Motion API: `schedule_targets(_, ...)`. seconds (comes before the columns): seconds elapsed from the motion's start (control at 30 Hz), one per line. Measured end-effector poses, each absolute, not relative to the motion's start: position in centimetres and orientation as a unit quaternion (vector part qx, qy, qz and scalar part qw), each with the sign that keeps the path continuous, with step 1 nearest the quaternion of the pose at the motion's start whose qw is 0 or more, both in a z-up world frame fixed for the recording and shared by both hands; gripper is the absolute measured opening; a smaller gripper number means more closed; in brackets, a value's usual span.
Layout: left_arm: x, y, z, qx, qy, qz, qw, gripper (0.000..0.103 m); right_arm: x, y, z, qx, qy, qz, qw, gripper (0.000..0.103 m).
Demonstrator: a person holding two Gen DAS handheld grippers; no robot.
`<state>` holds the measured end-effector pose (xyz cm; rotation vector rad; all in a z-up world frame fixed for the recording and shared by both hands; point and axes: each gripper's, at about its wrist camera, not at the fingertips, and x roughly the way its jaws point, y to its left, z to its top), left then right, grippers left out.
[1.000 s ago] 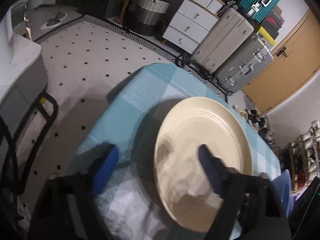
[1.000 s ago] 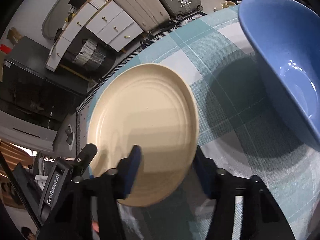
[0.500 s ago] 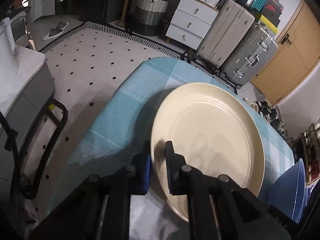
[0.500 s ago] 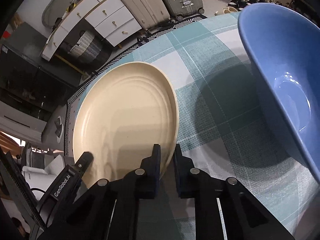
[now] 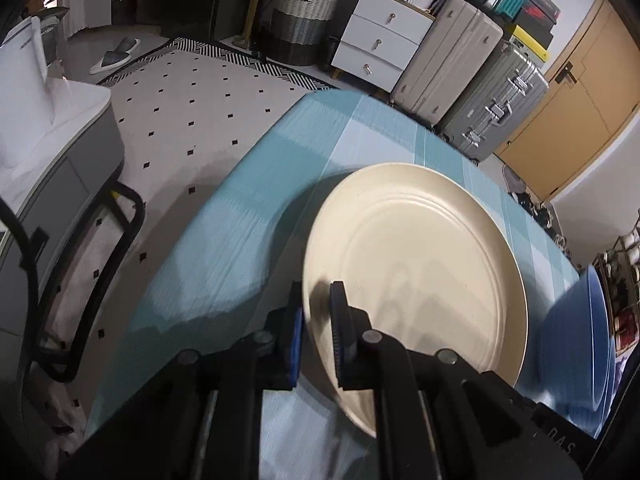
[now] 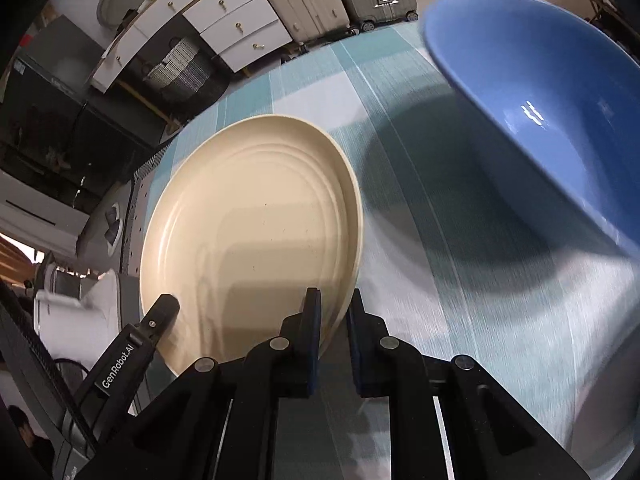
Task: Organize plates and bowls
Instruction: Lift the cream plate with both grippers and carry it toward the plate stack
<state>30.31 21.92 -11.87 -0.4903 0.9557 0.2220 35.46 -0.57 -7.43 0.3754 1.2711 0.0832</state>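
A large cream plate [image 5: 420,264] hangs tilted above the teal checked tablecloth [image 5: 248,232], casting a shadow under it. My left gripper [image 5: 318,320] is shut on the plate's near left rim. In the right wrist view the same cream plate [image 6: 256,232] has my right gripper [image 6: 334,320] shut on its near right rim. The left gripper's black body [image 6: 132,344] shows at the plate's other side. A big blue bowl [image 6: 540,92] stands on the cloth to the right, and its rim [image 5: 580,340] shows at the right edge of the left wrist view.
The tablecloth [image 6: 460,260] drops off at the table's left edge toward a dotted floor [image 5: 172,112]. A black chair frame [image 5: 100,280] stands close by the table. Suitcases [image 5: 480,80], a white drawer unit [image 5: 380,40] and a woven basket [image 5: 304,20] line the far wall.
Both grippers went from wide open astride the plate's rim to shut on it. The plate has since come up off the cloth and shifted sideways with both grippers.
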Motion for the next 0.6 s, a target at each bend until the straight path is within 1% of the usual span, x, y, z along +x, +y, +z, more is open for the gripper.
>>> schedule_targets(0.27, 25.6, 20.6, -11.7, -0.223, 0.461, 0.093, 0.854, 0.009, 31.1, -1.5, -7.2, 0.146, 0.616, 0.058, 0.772, 0.012)
schedule_targets(0.43, 25.2, 21.2, -11.7, -0.24, 0.468, 0.094, 0.845, 0.011, 30.4, -1.8, -7.4, 0.138, 0.626, 0.067, 0.764, 0.013)
schedule_targets(0.5, 25.7, 21.8, -11.4, -0.237, 0.462, 0.094, 0.849, 0.011, 30.6, -1.7, -7.4, 0.118, 0.625, 0.068, 0.768, 0.015)
schedule_targets(0.53, 26.0, 22.2, -11.3, -0.236, 0.458, 0.095, 0.852, 0.013, 30.8, -1.7, -7.2, 0.11, 0.62, 0.068, 0.774, 0.018)
schedule_targets(0.6, 26.9, 22.9, -11.4, -0.245, 0.462, 0.09, 0.848, 0.019, 31.0, -2.1, -6.9, 0.124, 0.604, 0.073, 0.784, 0.03)
